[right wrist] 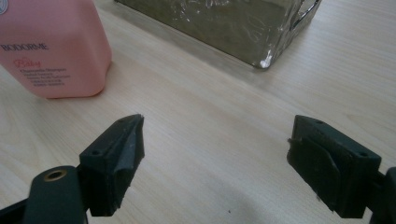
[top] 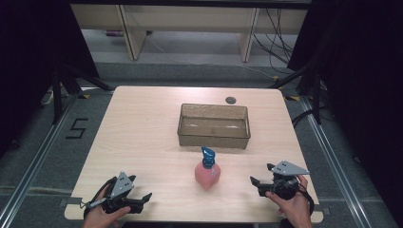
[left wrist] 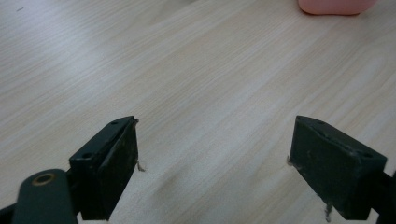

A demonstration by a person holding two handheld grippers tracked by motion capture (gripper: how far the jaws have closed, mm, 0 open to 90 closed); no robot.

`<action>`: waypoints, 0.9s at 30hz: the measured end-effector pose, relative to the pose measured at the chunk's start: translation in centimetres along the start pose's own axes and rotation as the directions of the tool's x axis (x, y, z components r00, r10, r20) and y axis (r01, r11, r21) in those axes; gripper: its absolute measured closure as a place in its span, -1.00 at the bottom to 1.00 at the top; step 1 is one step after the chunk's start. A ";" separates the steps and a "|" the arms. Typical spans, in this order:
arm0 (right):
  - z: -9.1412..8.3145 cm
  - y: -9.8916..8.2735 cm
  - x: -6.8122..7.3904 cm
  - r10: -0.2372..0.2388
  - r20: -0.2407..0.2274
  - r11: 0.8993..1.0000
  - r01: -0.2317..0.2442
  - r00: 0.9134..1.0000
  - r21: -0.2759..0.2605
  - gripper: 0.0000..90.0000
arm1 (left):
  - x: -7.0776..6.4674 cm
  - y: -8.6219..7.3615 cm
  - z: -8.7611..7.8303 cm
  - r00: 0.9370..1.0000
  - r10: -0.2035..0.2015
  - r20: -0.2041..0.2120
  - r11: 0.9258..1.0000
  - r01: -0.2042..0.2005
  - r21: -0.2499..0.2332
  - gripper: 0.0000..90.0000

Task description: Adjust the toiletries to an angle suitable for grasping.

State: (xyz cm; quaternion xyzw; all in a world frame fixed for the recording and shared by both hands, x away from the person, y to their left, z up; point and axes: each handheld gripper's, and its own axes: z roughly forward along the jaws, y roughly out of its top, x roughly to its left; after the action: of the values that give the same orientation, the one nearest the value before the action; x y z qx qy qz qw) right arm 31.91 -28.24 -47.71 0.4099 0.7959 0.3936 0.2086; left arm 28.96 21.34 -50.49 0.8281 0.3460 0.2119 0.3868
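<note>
Bottle point(top: 207, 172), pink with blue cap, stands upright on the table point(top: 142, 137) near its front edge, between both grippers and clear of each. Left gripper point(top: 145, 198): jaws wide apart, nothing between them. Clear bin point(top: 214, 126) sits just behind the bottle. Right gripper point(top: 254, 182): jaws spread wide, nothing held.

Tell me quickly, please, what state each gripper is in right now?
Left gripper: open, nothing between its jaws, bare table ahead.
Right gripper: open, holding nothing; the pink bottle stands ahead, untouched.
</note>
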 end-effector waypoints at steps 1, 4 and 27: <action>0.0 0.0 0.0 0.000 0.000 1.000 0.000 1.000 0.000 -0.58 | 0.0 0.0 0.0 1.000 0.000 0.000 1.000 0.000 0.000 -0.67; 0.1 0.0 0.0 -0.001 -0.004 1.000 0.001 1.000 -0.016 -0.65 | -0.1 0.0 0.1 1.000 -0.010 0.004 1.000 0.010 -0.003 -0.67; 0.1 0.3 0.9 0.031 -0.038 0.999 -0.033 0.999 -0.041 -0.59 | 0.0 0.0 0.0 1.000 -0.014 0.004 1.000 0.015 -0.002 -0.67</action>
State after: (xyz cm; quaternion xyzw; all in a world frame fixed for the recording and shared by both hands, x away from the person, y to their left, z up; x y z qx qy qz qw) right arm 31.60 -27.31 -47.51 0.4107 0.7847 0.4209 0.1959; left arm 28.94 21.31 -50.53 0.8256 0.3509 0.2077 0.3900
